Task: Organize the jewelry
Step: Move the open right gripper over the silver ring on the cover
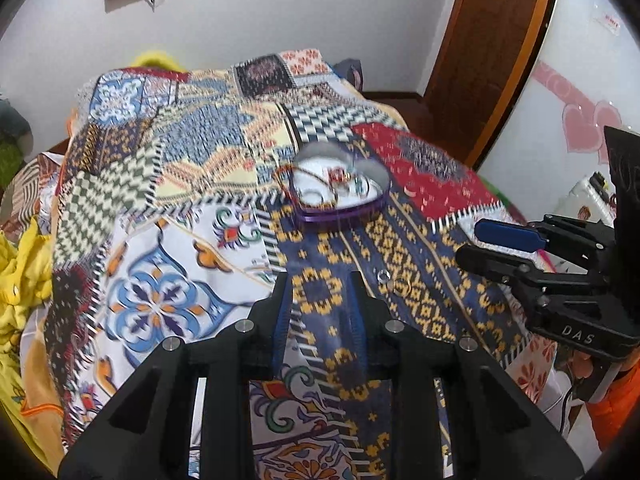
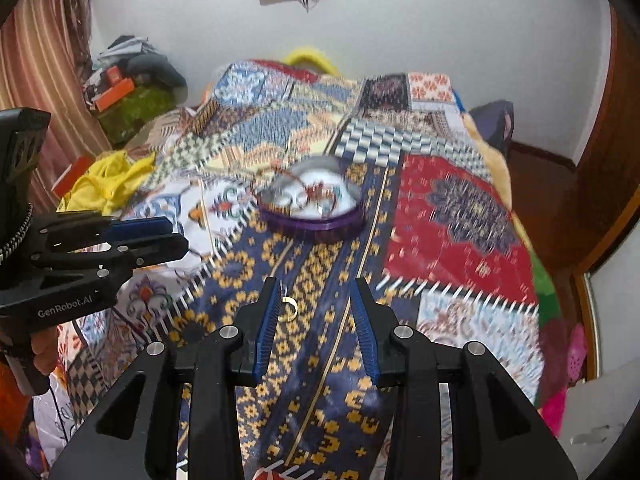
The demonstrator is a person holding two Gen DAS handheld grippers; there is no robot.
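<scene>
A purple heart-shaped box (image 1: 340, 210) with a white inside sits in the middle of the patchwork bedspread (image 1: 192, 152). It holds rings and a red beaded chain that hangs over its left rim; motion blur hides the finer detail. The box (image 2: 316, 229) also shows ahead in the right wrist view. Two loose rings lie on the blue-and-yellow strip: a silver ring (image 1: 383, 276) and a gold ring (image 1: 402, 286). The gold ring (image 2: 290, 308) lies just beside my right gripper's left finger. My left gripper (image 1: 320, 280) and right gripper (image 2: 315, 285) both stand open over the cloth with nothing between their pads.
The right gripper (image 1: 470, 240) shows at the right edge of the left wrist view, and the left gripper (image 2: 178, 236) at the left of the right wrist view. Yellow cloth (image 2: 108, 180) lies left of the bed. A wooden door (image 1: 484, 52) stands at the right.
</scene>
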